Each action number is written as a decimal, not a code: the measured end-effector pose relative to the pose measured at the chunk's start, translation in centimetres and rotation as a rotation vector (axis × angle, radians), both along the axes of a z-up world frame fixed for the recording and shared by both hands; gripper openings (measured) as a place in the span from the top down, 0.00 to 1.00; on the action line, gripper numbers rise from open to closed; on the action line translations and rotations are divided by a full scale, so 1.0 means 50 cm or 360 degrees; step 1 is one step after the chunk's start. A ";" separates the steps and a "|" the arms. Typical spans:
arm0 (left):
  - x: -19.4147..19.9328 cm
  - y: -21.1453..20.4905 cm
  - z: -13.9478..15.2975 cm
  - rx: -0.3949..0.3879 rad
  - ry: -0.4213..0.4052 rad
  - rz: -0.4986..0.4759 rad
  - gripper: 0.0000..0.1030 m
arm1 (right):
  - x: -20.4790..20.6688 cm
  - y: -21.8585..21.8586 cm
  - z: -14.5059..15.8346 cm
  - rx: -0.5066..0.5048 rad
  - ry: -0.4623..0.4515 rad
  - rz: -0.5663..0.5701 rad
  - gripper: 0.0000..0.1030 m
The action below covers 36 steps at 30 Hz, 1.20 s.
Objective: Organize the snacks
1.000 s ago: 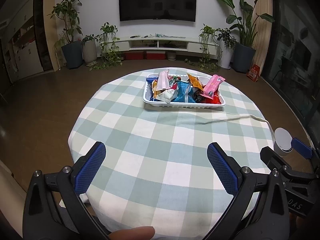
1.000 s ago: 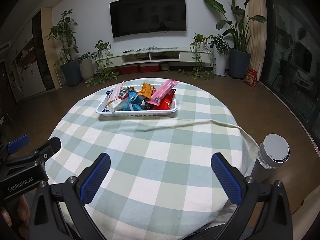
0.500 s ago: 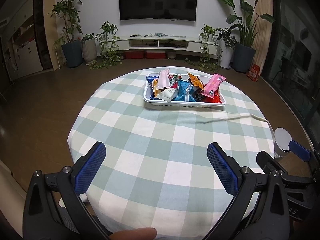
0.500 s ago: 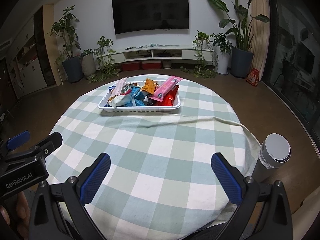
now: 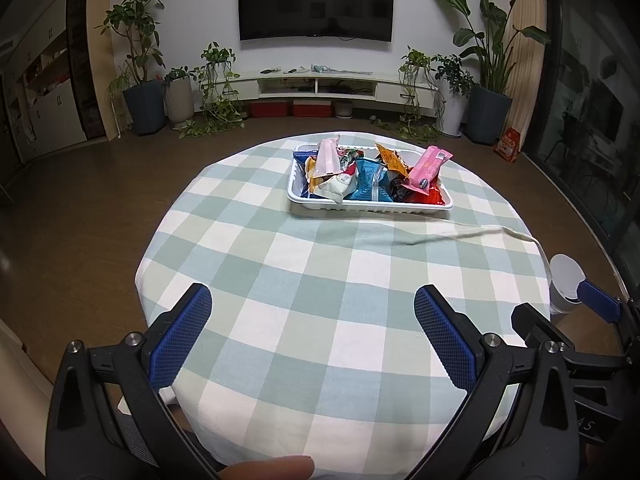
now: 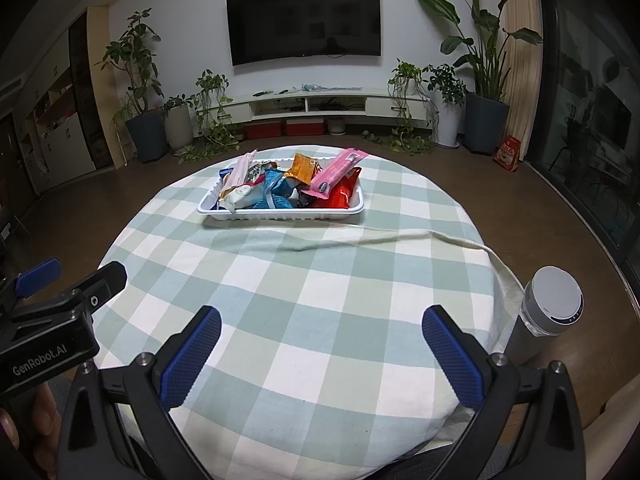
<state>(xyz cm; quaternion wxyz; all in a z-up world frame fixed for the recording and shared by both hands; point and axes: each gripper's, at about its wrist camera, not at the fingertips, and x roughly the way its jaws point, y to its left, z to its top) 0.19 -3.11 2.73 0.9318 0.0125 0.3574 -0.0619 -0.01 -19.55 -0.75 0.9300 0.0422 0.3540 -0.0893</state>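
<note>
We hold both grippers low over the near edge of a round table (image 5: 280, 264) covered with a green, blue and white checked tablecloth (image 6: 320, 292). Our left gripper (image 5: 312, 324) has its blue-padded fingers spread wide with nothing between them, and our right gripper (image 6: 322, 338) is spread just as wide and equally bare. The snacks (image 5: 372, 178) sit piled in a white plastic tray (image 5: 370, 208) on the far half of the table, well apart from both grippers; a pink packet (image 6: 334, 174) leans across the right side of the pile above a red one (image 6: 340, 196), with blue packets (image 5: 368, 186) in the middle and an orange one (image 6: 303, 168) behind. A long crease (image 6: 400, 238) in the cloth runs from just in front of the tray toward the right edge.

A grey cylinder with a white top (image 6: 550, 304) stands just beside the table's right edge. Beyond the table lies a brown floor (image 5: 100, 184), and on the white back wall hangs a dark television (image 6: 304, 22) above a low white media shelf (image 5: 320, 86). Potted plants (image 5: 140, 80) flank the shelf on both sides, with a tall broad-leaved plant (image 6: 482, 80) at the right, beside a curtain and dark glass doors (image 5: 592, 120).
</note>
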 end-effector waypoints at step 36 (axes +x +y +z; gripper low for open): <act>0.000 0.001 -0.003 0.0000 0.0002 -0.0001 0.00 | -0.001 0.003 -0.003 0.0001 0.0009 0.0002 0.00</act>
